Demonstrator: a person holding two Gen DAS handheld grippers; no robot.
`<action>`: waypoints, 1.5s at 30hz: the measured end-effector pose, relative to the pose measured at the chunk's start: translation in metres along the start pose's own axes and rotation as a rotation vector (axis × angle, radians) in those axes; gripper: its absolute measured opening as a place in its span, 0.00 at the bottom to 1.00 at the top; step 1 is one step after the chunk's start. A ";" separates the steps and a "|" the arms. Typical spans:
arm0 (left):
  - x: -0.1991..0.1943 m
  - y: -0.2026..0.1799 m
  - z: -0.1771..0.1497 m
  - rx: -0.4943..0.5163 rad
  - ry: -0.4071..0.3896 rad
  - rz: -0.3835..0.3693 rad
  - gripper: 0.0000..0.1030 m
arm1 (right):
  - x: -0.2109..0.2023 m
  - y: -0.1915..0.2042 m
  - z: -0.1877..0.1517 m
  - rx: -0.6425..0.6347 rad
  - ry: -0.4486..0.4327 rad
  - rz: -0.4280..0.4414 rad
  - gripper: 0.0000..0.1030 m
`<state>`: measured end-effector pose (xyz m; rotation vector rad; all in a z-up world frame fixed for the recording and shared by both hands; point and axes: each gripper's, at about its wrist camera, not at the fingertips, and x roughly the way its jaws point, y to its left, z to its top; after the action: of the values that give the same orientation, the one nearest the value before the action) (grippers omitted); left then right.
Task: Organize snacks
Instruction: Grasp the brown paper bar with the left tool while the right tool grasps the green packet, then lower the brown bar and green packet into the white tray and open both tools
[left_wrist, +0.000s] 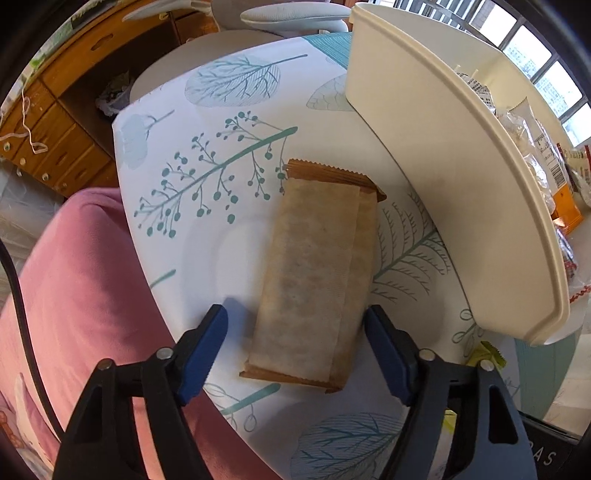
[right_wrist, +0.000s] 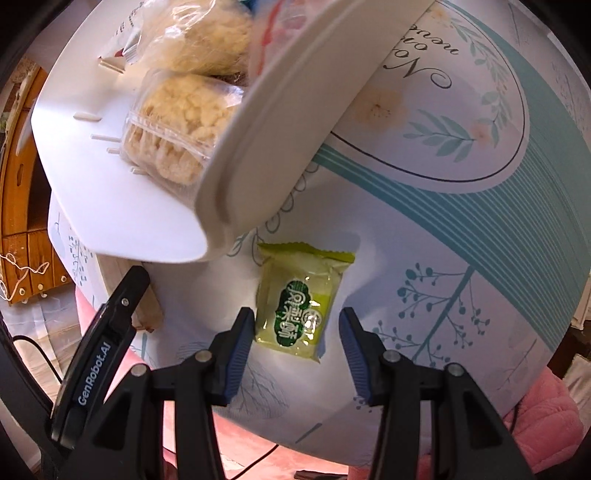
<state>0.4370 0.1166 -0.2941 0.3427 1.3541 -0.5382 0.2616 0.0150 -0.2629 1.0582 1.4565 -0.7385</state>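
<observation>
A flat brown paper snack packet (left_wrist: 314, 266) lies on the leaf-print tablecloth (left_wrist: 207, 122), beside a cream plastic bin (left_wrist: 424, 166). My left gripper (left_wrist: 295, 314) points down over the packet's near end and is open. Its right pad sits at the packet's edge, while a gap shows at the left pad. In the right wrist view a small green packet (right_wrist: 299, 299) lies flat on the cloth just below the bin's rim (right_wrist: 258, 147). My right gripper (right_wrist: 295, 314) straddles it, open, with a gap at the right pad. Clear packs of rice crackers (right_wrist: 177, 136) lie in the bin.
A pink cushion (left_wrist: 74, 295) lies along the table's near edge. Wooden drawers (left_wrist: 55, 129) and a grey chair (left_wrist: 291, 14) stand beyond the table. A black housing marked GenRobot.AI (right_wrist: 99, 350) sits close to the left of my right gripper.
</observation>
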 end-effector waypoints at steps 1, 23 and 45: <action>0.000 -0.001 0.001 0.009 -0.003 -0.001 0.70 | 0.001 0.002 -0.001 -0.003 0.001 -0.008 0.47; -0.021 -0.016 -0.042 -0.012 -0.040 -0.096 0.51 | 0.017 0.046 -0.007 -0.045 0.037 -0.048 0.37; -0.098 -0.022 -0.115 -0.269 -0.157 -0.100 0.50 | -0.009 -0.029 -0.005 -0.153 0.146 0.122 0.36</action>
<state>0.3176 0.1756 -0.2191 0.0126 1.2764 -0.4481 0.2329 0.0062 -0.2568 1.0897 1.5310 -0.4631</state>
